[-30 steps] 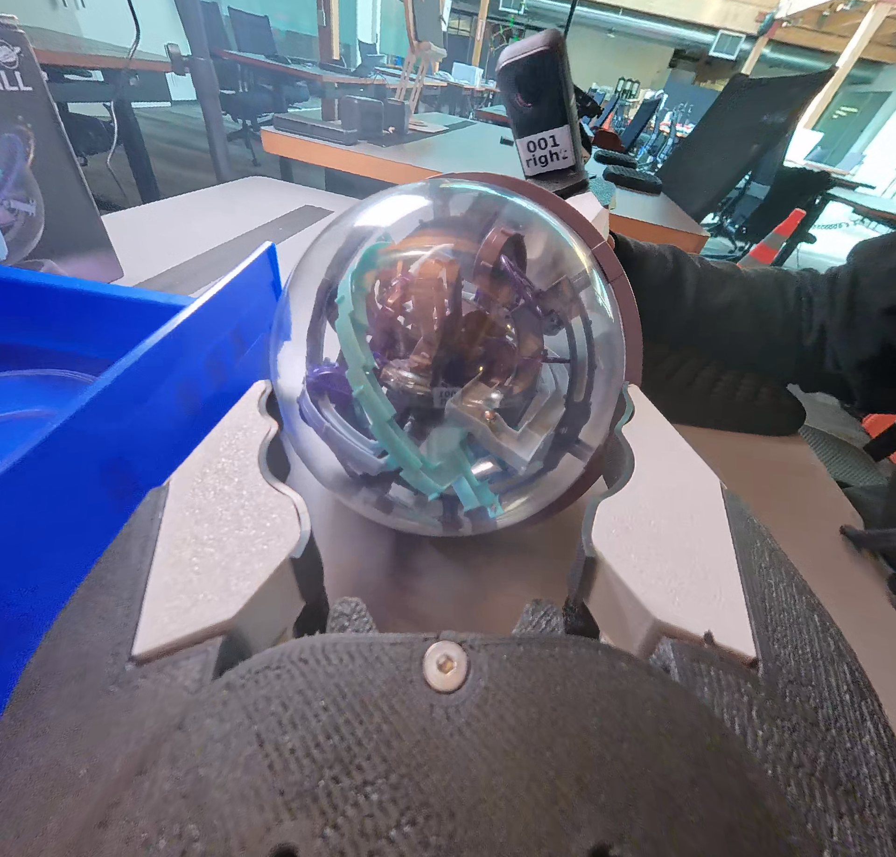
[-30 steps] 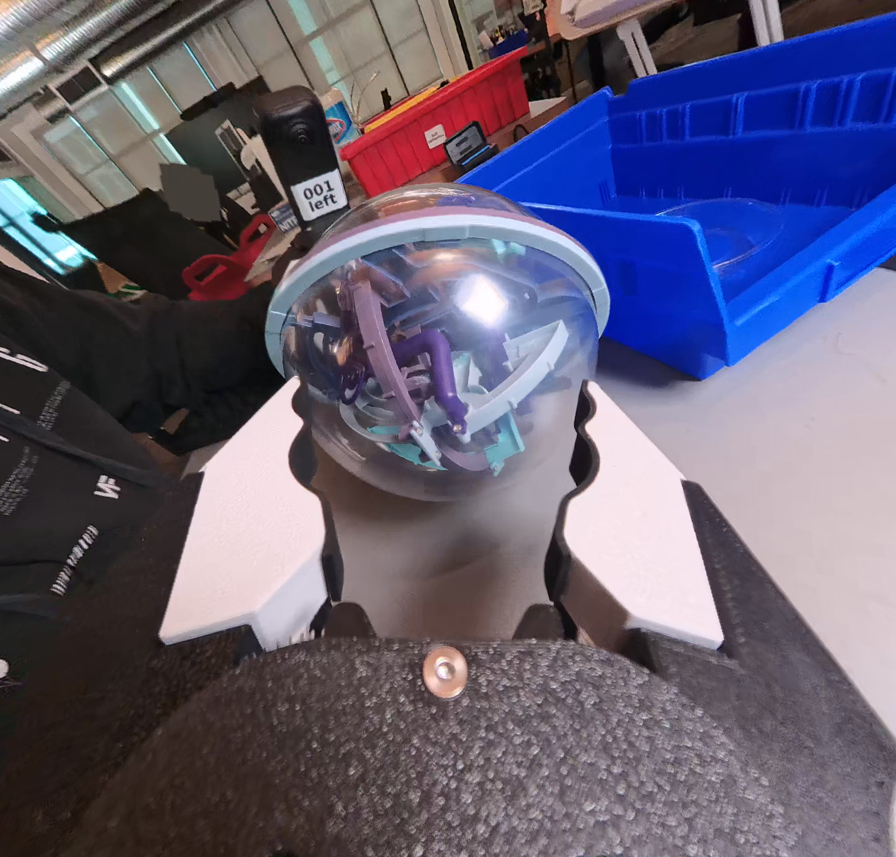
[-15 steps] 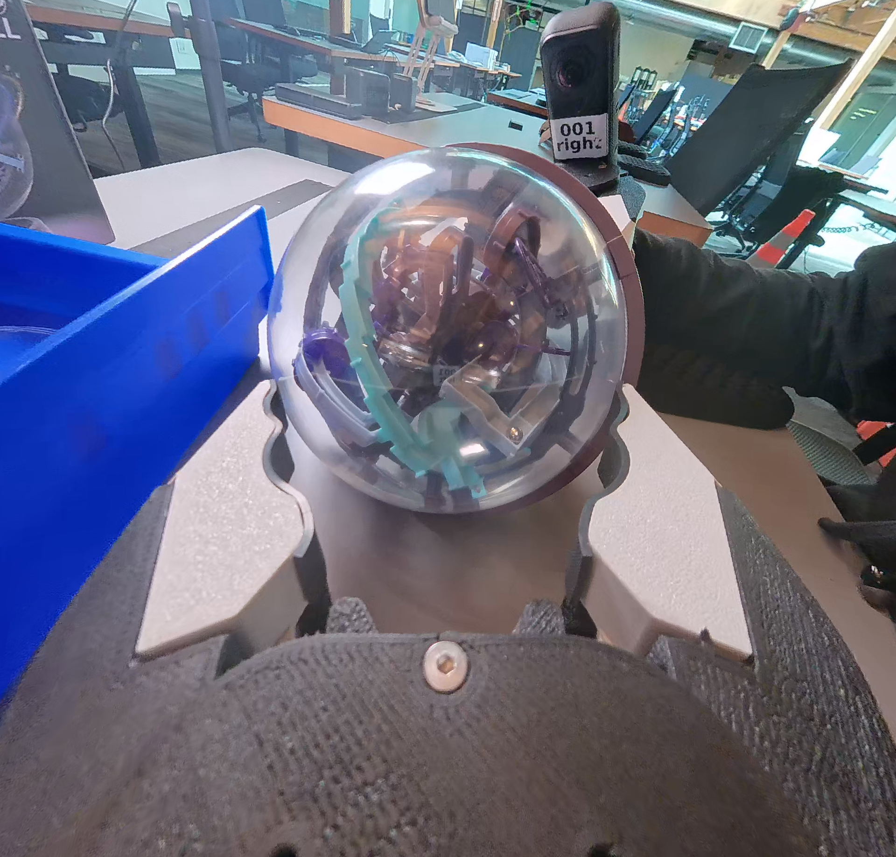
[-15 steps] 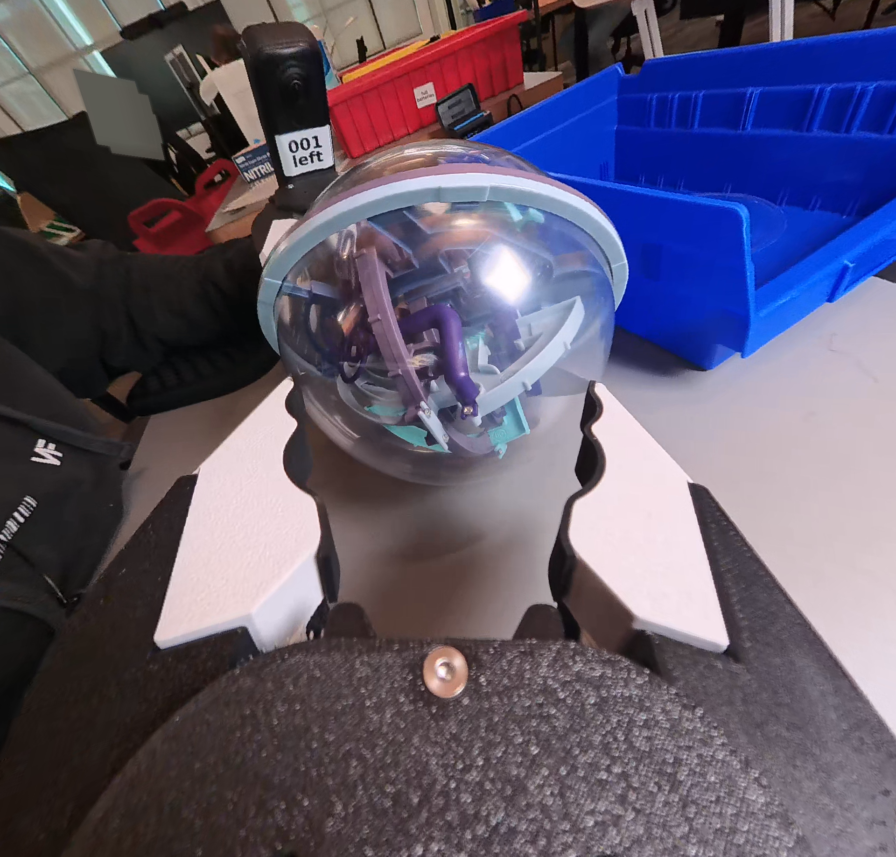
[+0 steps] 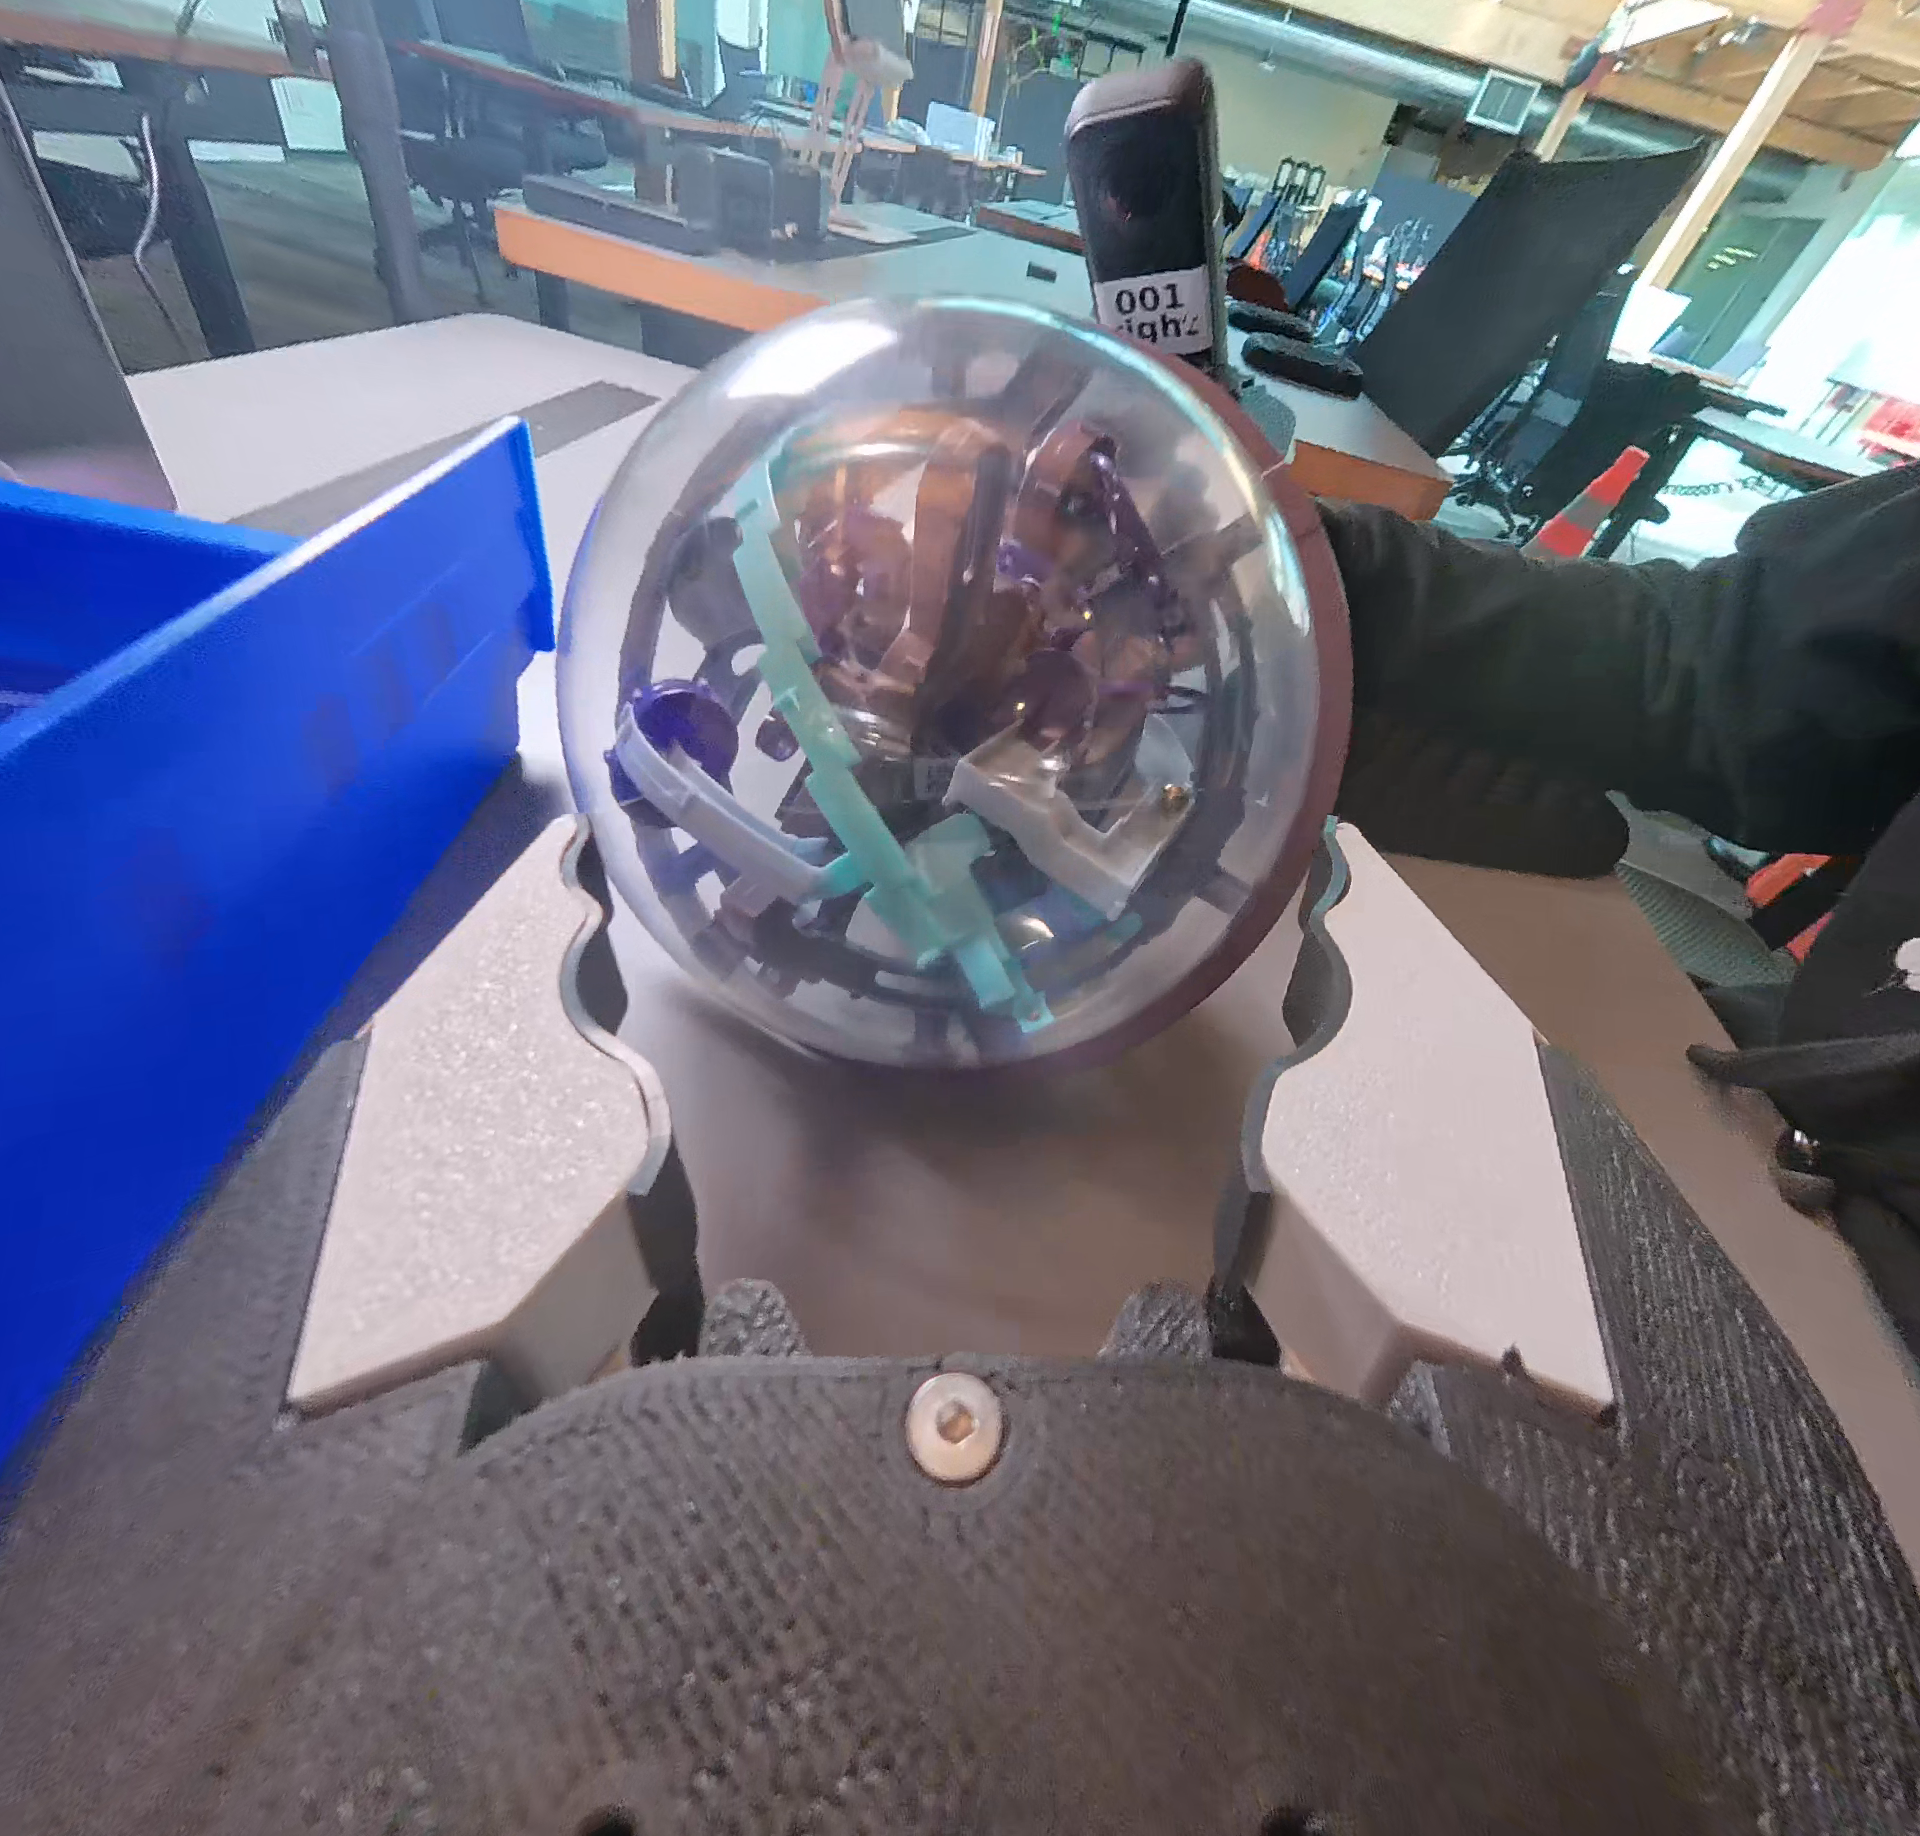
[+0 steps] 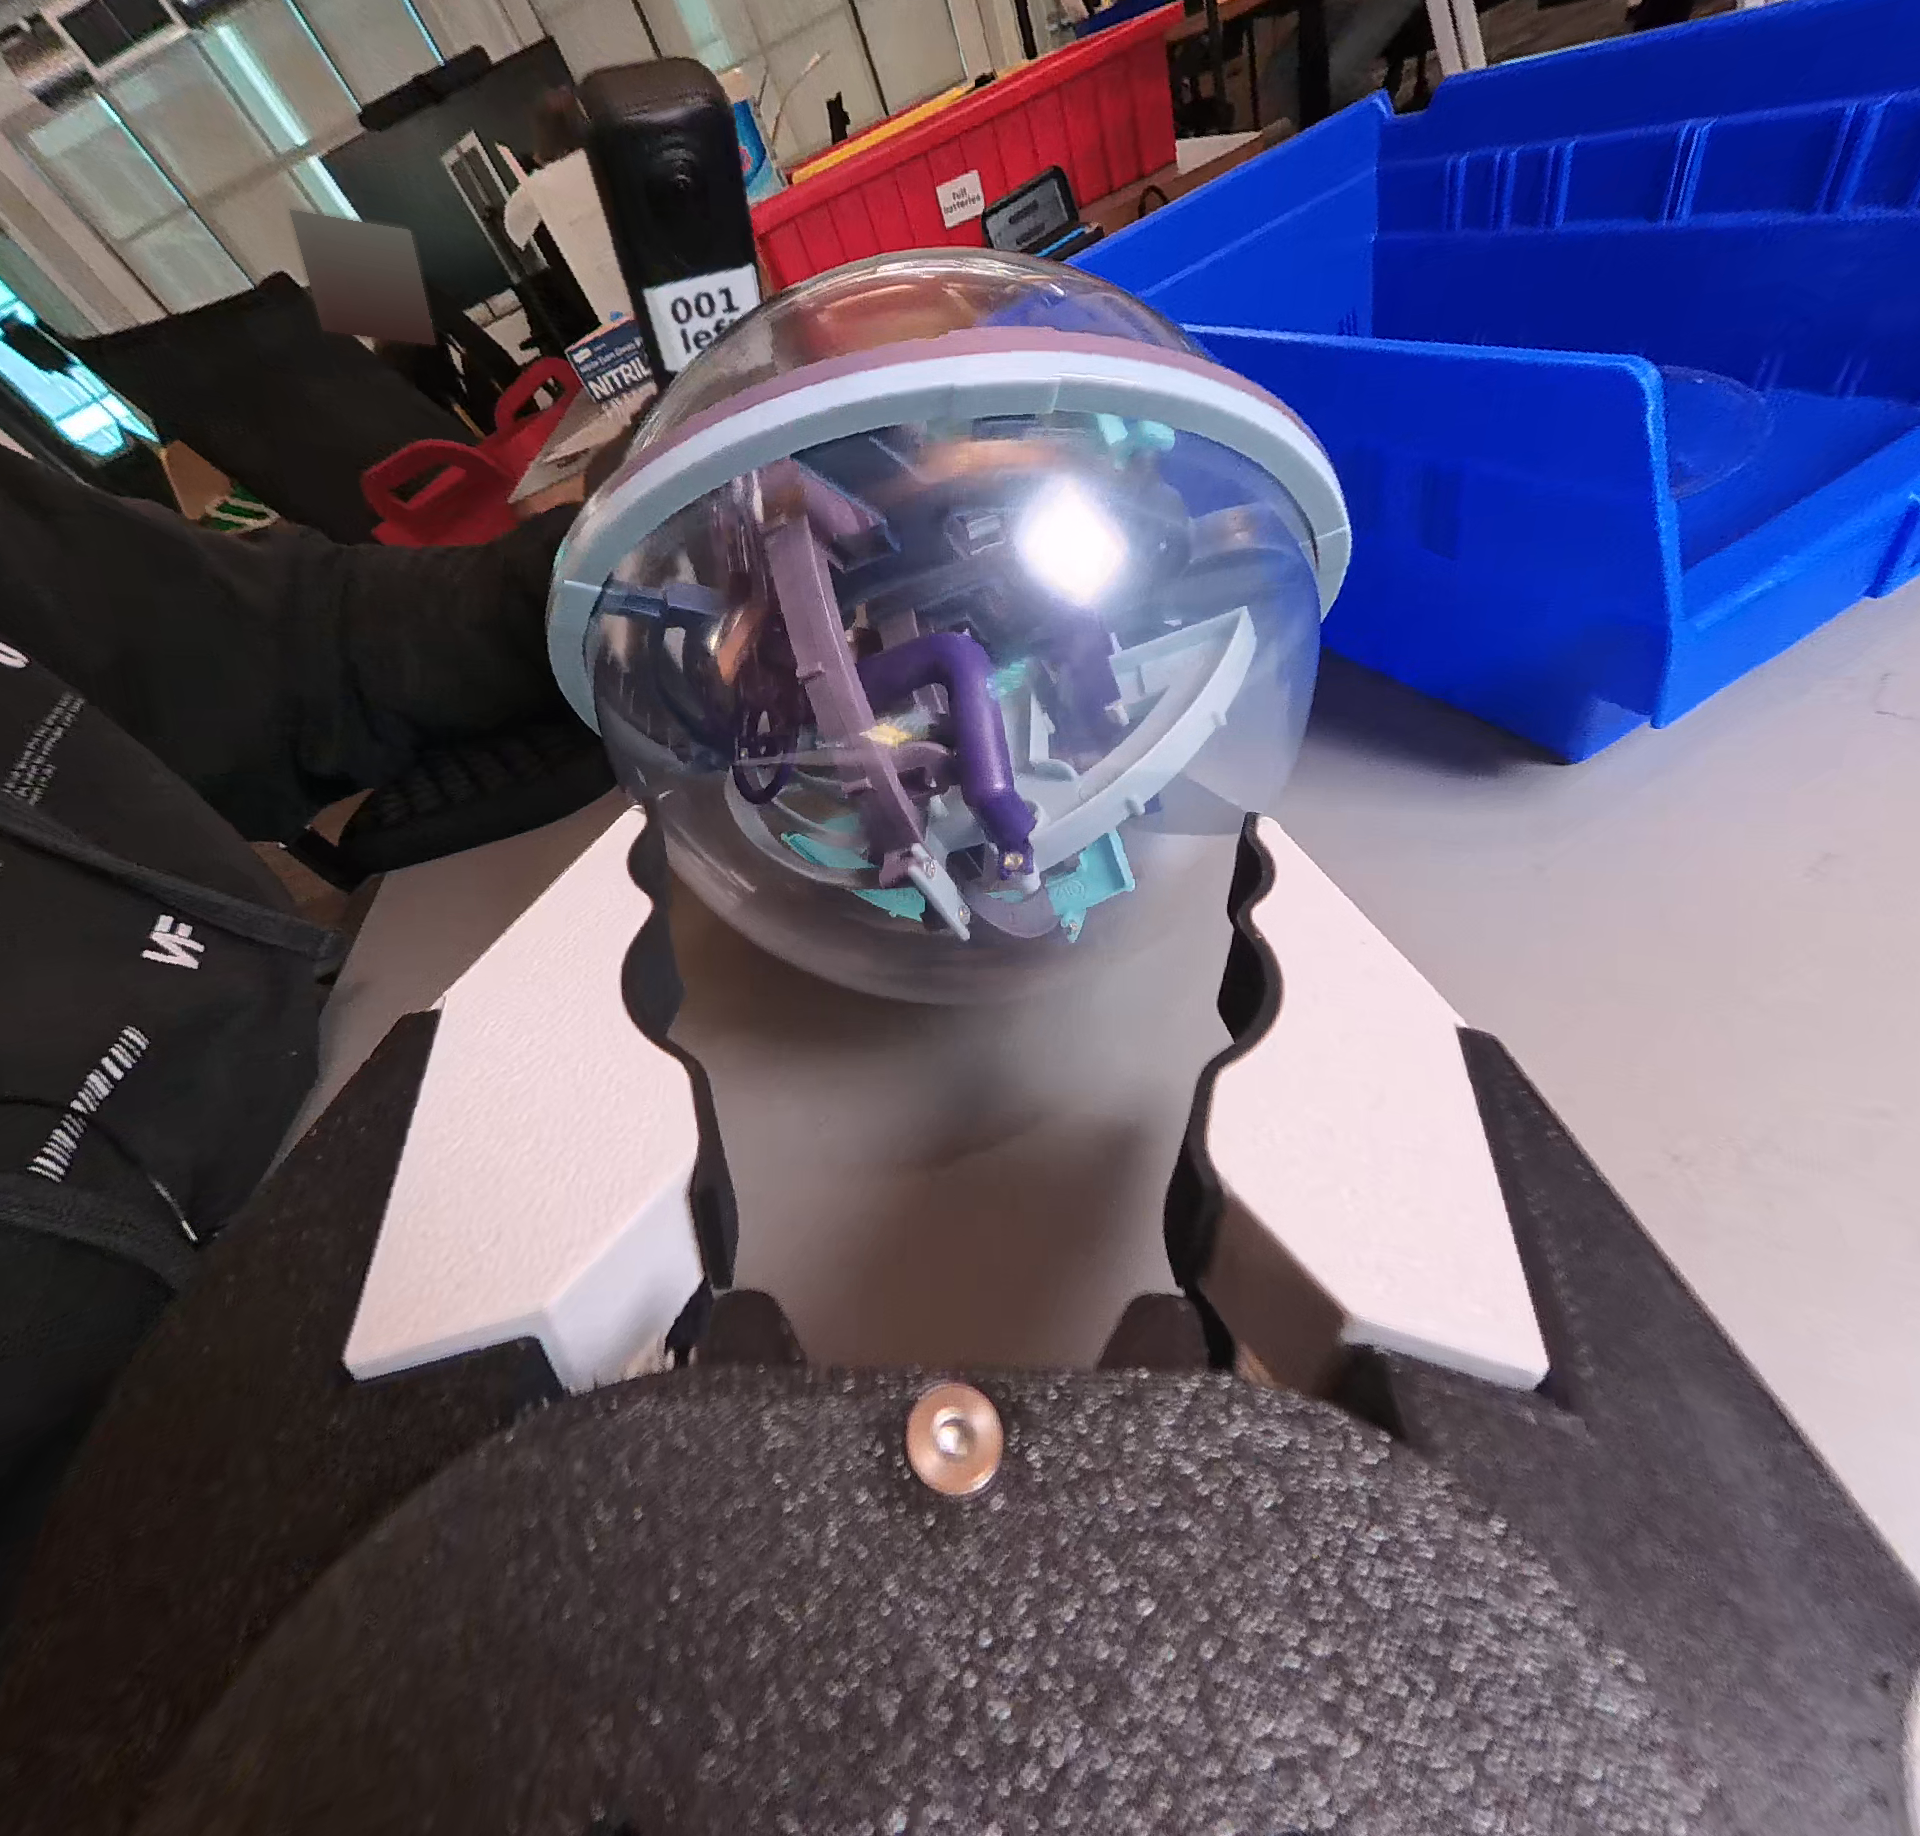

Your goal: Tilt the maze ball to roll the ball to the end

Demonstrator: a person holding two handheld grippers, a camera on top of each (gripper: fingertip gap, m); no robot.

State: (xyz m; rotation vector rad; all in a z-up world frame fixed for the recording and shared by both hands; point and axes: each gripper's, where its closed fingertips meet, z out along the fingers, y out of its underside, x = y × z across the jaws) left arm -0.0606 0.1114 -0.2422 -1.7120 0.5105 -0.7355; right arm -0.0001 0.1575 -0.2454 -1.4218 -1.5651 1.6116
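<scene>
Left wrist view, going left to right: a blue bin (image 5: 260,747) is seen at 9 o'clock, sitting on the grey worktop (image 5: 935,1215). Dead centre, the maze ball (image 5: 935,685) is gripped by the left tongs (image 5: 951,851). They're spread wide, and each fingertip is pressed against a side of the clear shell. Inside, teal, lilac and purple tracks can be made out, plus a tiny brassy bead (image 5: 1175,794) on a pale ledge towards 3 o'clock. A tiny plate with writing sits in the core, too small to be read. At 12 o'clock a black camera stick (image 5: 1143,186) with a white printed label pokes up behind the ball. A dark sleeve (image 5: 1610,685) is seen at 3 o'clock.

Right wrist view: a black garment (image 6: 104,955) with white print is seen at 9 o'clock. A small printed box (image 6: 613,368) and a second black camera stick (image 6: 675,186) with a white label are at 11 o'clock. The maze ball (image 6: 935,643) is centred, its pale rim tilted, and it is clamped by the right tongs (image 6: 940,830), which are also wide with the tips against the shell. A red bin (image 6: 987,165) with a small tag is at 12 o'clock, and the blue bin (image 6: 1558,436) at 2 o'clock.
</scene>
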